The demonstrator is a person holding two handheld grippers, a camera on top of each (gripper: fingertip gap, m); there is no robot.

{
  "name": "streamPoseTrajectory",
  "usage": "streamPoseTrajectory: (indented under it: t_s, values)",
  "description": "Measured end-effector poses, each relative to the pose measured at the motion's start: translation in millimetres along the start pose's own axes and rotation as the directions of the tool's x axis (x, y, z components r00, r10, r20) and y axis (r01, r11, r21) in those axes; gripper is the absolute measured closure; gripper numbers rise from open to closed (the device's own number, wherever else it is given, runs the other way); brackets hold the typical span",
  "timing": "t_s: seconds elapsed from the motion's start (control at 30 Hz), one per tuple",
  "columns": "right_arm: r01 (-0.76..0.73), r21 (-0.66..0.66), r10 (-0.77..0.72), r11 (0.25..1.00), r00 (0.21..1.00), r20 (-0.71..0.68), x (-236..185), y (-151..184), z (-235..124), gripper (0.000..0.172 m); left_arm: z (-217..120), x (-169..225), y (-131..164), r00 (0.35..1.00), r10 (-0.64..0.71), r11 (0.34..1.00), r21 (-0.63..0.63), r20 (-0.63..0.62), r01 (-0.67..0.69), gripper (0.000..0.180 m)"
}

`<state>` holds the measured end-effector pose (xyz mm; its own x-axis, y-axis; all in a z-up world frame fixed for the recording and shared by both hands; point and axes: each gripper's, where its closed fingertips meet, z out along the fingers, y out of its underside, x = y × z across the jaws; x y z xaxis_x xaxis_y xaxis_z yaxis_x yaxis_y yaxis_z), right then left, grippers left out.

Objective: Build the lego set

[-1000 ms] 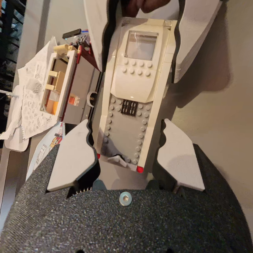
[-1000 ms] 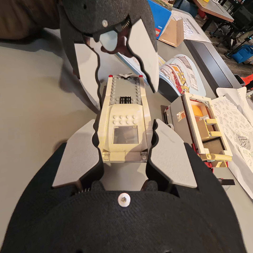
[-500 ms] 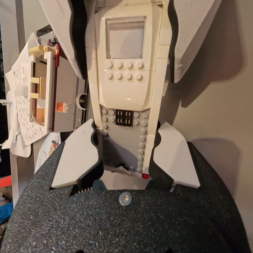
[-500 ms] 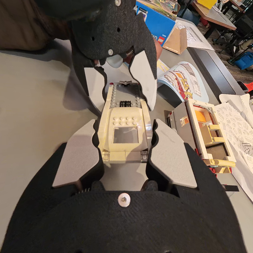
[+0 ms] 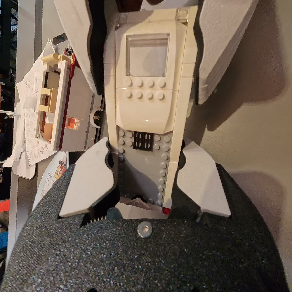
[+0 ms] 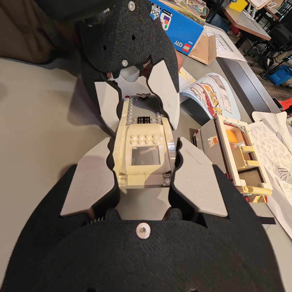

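Cream brick roof panel [image 5: 142,98] now clamped between our left gripper [image 5: 145,151] fingers, which just narrowed; right gripper [image 6: 143,151] keeps gripping opposite end.

Blue box [image 6: 178,26], open booklet [image 6: 211,94], printed sheet [image 6: 271,151]

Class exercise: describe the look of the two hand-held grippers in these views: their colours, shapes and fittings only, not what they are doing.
Both grippers are alike. The left gripper has a rounded body of black, grainy, speckled material with a silver screw at its centre. Its two fingers are pale grey, flat, wing-shaped plates with wavy black inner pads. The right gripper matches it, with a small coil spring showing at a finger's base.
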<state>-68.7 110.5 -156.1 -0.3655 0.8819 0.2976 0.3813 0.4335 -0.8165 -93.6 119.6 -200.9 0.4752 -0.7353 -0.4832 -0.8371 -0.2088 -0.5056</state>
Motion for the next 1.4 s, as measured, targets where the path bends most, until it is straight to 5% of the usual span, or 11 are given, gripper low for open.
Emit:
streamPoseTrajectory:
  t_s: [0.3,1.4]
  values:
    - [0.085,-0.031,-0.088,0.996,0.99,-0.111,13,6,1,0.107,-1,-11,9,0.996,-0.053,0.999,-0.001,0.076,0.053,0.099]
    - [0.035,0.015,-0.033,0.999,0.993,-0.111,16,3,-2,0.109,-1,-11,9,0.993,-0.09,0.996,0.028,0.077,0.088,0.099]
